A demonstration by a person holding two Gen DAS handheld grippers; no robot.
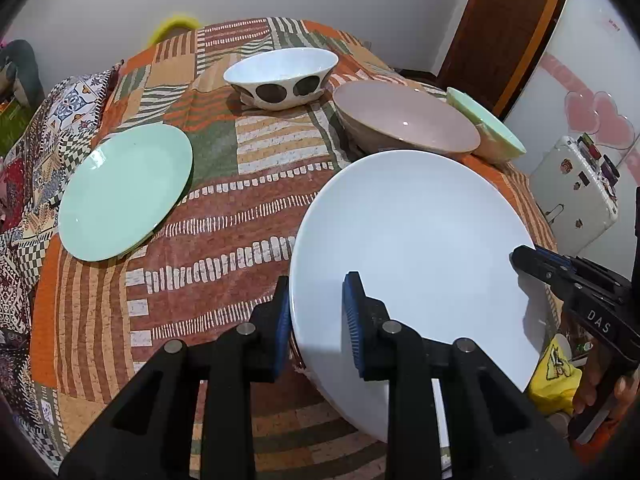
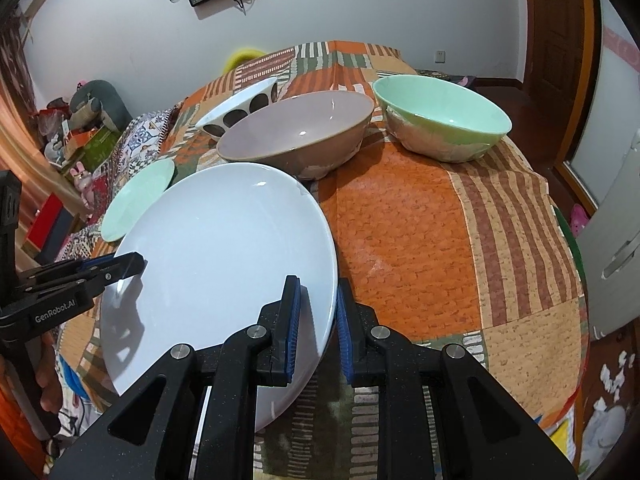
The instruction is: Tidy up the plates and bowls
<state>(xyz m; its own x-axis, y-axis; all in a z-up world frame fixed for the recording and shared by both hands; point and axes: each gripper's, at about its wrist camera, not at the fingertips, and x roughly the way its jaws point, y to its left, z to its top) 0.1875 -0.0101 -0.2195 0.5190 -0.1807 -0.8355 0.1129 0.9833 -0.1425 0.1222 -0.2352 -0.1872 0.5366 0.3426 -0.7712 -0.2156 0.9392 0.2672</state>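
Jointly, both grippers clamp one round white ceramic plate (image 1: pixel 416 248) above the patchwork-covered table (image 1: pixel 248 220).
Left gripper (image 1: pixel 316 320): blue pads narrow on the plate's left rim. Right gripper (image 2: pixel 318 314): pads pinched on its right rim. A mint-green plate (image 1: pixel 124 192) lies left; a spotted white bowl (image 1: pixel 280 76), a taupe bowl (image 1: pixel 404 124) and a mint-green bowl (image 2: pixel 440 116) stand behind.
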